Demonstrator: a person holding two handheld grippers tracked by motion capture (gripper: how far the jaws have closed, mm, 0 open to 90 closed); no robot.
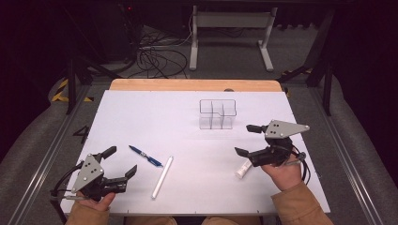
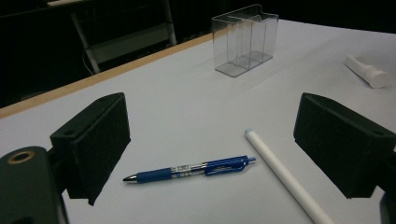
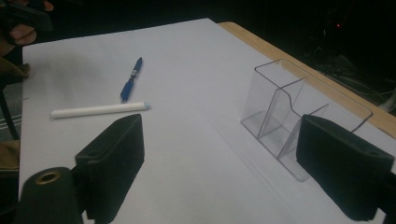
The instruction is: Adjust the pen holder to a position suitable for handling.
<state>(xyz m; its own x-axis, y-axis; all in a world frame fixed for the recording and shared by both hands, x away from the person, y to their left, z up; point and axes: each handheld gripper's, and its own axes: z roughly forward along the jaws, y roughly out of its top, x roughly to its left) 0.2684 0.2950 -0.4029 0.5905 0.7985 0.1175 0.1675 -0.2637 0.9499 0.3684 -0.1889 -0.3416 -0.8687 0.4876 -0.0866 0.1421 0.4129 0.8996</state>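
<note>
White tube just beneath the right tool (jaws apart, empty).

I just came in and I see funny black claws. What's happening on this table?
A person sits at a white table with a hand-held gripper in each hand. The left hand-held gripper hovers open near a blue pen and a long white stick. The right hand-held gripper is open too, holding nothing, just above a small white tube. A clear plastic organizer stands empty farther back. All three small things lie on the table, none inside the organizer yet.
</note>
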